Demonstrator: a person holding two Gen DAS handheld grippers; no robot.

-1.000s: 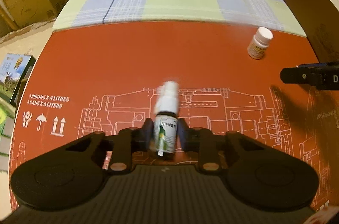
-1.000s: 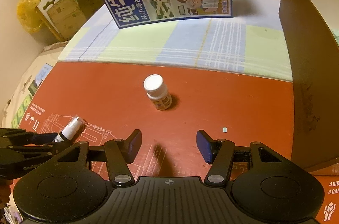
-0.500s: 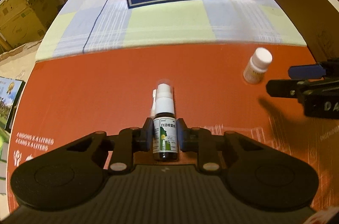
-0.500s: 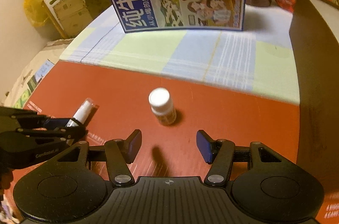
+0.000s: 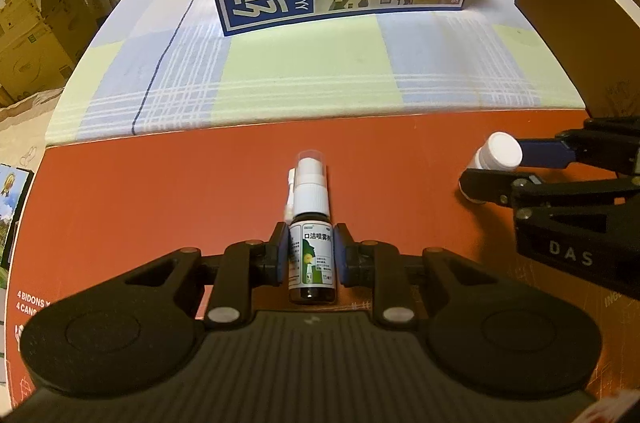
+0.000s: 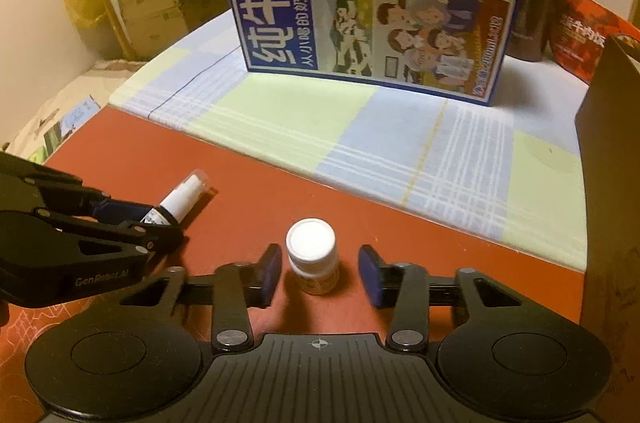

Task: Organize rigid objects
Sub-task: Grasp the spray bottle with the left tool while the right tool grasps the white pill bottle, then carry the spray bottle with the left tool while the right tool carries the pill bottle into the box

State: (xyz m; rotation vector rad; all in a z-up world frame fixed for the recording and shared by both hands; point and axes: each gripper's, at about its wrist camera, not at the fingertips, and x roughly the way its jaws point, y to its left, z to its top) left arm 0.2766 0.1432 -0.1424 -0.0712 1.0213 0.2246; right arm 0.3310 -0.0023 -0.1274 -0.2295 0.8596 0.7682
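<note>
While we count, two bottles:
Left gripper [image 5: 311, 255]: we clamp one spray bottle [image 5: 312, 255], upright.
Right gripper [image 6: 319, 273]: jaws apart, flanking one pill bottle [image 6: 314, 255], 3 o'clock of the spray.

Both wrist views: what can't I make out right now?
- Small brown spray bottle: base hidden by left gripper body; right wrist view shows only its cap.
- White-capped pill bottle: label too blurred; left view, right gripper covers it.
- Dark brown board: cut by frame edge.
</note>
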